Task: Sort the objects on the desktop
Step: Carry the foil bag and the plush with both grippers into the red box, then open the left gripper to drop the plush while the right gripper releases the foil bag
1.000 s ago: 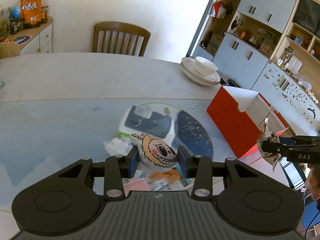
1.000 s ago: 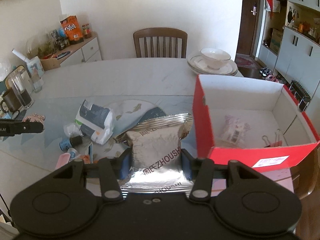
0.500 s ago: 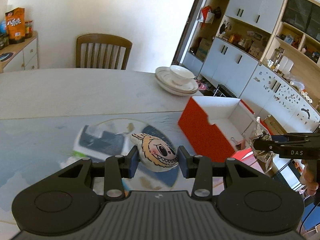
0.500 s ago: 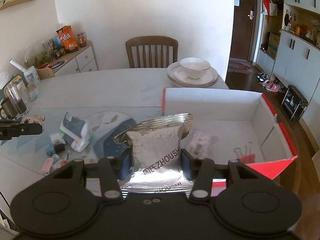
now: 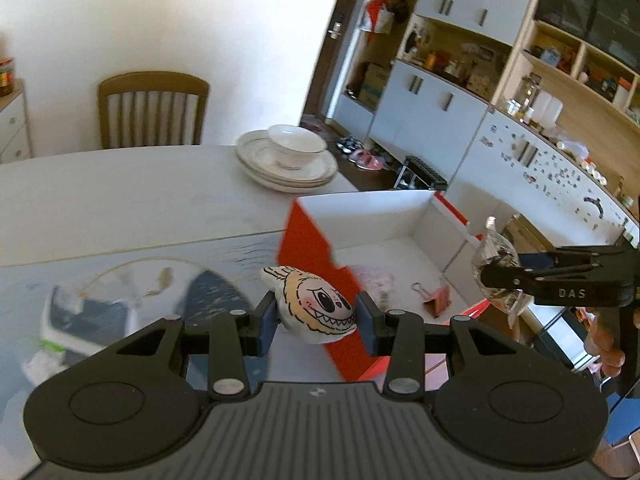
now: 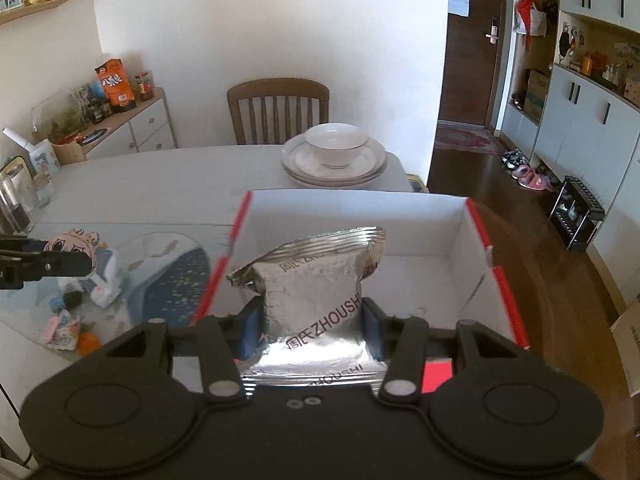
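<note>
My left gripper (image 5: 316, 316) is shut on a small plush toy with a toothy face (image 5: 316, 308), held in the air beside the left wall of the red box (image 5: 308, 252). My right gripper (image 6: 312, 324) is shut on a silver snack packet (image 6: 316, 288), held above the open red box (image 6: 496, 280). The box has white inner walls and holds a pink binder clip (image 5: 434, 300) and a clear wrapped item (image 5: 376, 280). In the right wrist view the left gripper with the toy (image 6: 72, 242) shows at the left edge. In the left wrist view the right gripper with the packet (image 5: 496, 264) shows at the right.
A tissue pack (image 5: 88, 320) and small loose items (image 6: 64, 328) lie on the patterned mat (image 6: 176, 280) left of the box. Stacked plates with a bowl (image 6: 334, 156) sit behind the box. A chair (image 6: 278, 110) stands at the far side. Jars (image 6: 16, 200) stand far left.
Both grippers have moved right toward the red box with their loads. The right gripper with the packet now hangs over the box interior; the left with the toy has reached the box's left wall.
</note>
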Motion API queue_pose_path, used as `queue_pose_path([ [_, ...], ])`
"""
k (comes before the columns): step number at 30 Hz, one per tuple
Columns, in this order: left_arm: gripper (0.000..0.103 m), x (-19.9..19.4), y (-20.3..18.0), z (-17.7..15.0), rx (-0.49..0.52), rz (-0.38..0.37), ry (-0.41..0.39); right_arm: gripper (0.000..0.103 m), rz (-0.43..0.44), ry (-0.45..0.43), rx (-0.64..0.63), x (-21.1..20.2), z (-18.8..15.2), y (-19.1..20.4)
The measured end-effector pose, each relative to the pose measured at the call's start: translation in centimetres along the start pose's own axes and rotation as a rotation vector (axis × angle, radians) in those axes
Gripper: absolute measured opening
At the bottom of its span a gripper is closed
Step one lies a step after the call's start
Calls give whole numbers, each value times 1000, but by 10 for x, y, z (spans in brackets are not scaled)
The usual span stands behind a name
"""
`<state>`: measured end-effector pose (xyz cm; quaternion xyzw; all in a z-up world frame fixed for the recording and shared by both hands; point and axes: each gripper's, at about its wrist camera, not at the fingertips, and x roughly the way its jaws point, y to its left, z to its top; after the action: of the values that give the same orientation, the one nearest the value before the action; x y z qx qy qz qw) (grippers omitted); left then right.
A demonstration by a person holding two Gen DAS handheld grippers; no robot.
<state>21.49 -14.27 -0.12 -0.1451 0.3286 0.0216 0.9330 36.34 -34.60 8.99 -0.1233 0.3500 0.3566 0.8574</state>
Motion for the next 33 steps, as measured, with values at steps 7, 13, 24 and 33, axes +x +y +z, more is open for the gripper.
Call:
queue_pose_path([
  [7, 40, 39, -42, 13, 82, -32, 25, 50, -15, 21, 2, 11, 4, -33],
  [13, 40, 76, -75, 23, 157, -66, 71, 50, -17, 49, 5, 27, 10, -57],
  [24, 40, 141, -103, 26, 198, -115, 207, 50, 0, 106, 16, 74, 21, -79],
  [33, 40, 182, -117, 28, 211, -106, 271, 50, -15, 202, 21, 117, 25, -88],
])
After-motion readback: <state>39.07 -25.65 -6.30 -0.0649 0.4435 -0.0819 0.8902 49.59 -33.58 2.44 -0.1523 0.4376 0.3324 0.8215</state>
